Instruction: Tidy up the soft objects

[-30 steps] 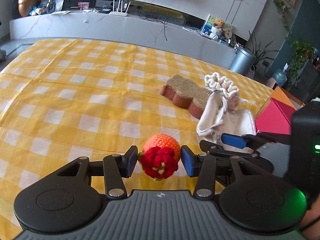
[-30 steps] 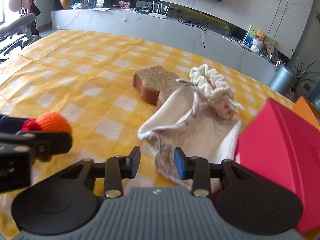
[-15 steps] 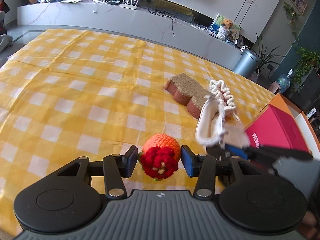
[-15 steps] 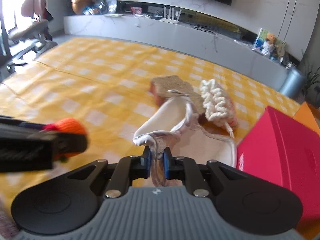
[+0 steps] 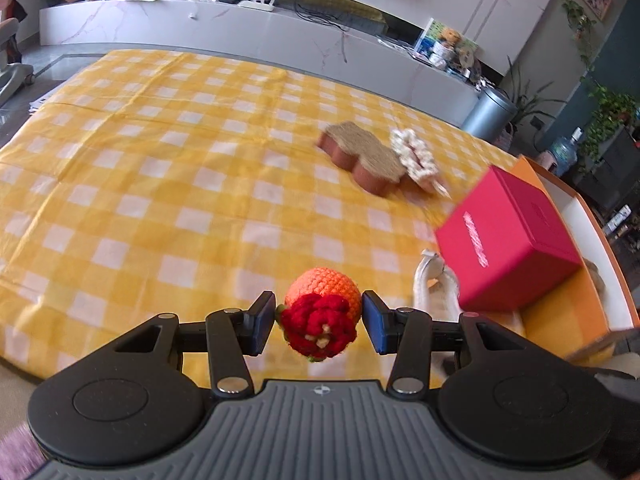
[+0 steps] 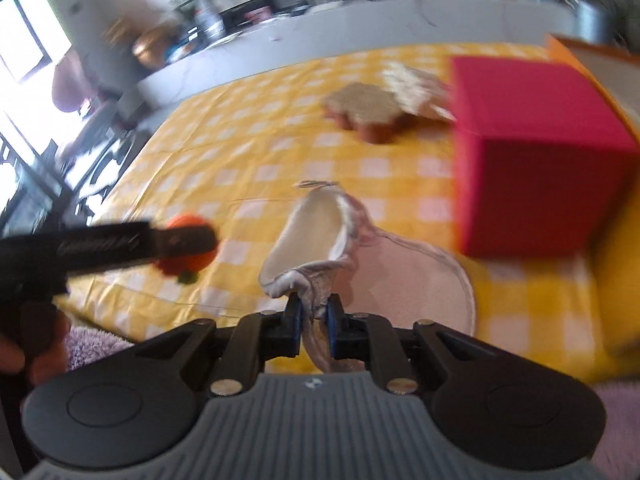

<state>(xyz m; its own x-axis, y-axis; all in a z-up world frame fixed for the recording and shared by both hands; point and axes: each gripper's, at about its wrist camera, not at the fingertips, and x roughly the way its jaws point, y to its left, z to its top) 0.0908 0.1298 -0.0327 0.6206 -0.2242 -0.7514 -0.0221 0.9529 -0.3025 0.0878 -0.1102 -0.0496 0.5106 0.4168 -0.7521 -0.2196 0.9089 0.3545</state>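
Observation:
A crocheted orange toy with a red flower top [image 5: 320, 312] hangs above the yellow checked cloth, and my left gripper [image 5: 318, 322] is shut on it, a pad on each side. The right wrist view shows this toy [image 6: 188, 264] at the left, blurred. My right gripper [image 6: 314, 320] is shut on the bunched rim of a white drawstring pouch [image 6: 320, 232], whose mouth gapes upward while its body trails on the cloth. In the left wrist view the pouch [image 5: 430, 284] shows just right of my fingers.
A red box [image 5: 508, 240] stands in an orange tray [image 5: 568, 312] at the right edge. Farther back lie a brown flower-shaped cushion [image 5: 360, 152] and a white crocheted piece [image 5: 414, 156]. A low white cabinet runs behind the table.
My right gripper shut on the pouch rim, then lifted and pulled it away from the brown cushion toward the table's near edge. My left gripper rose and drew back, the toy still in it.

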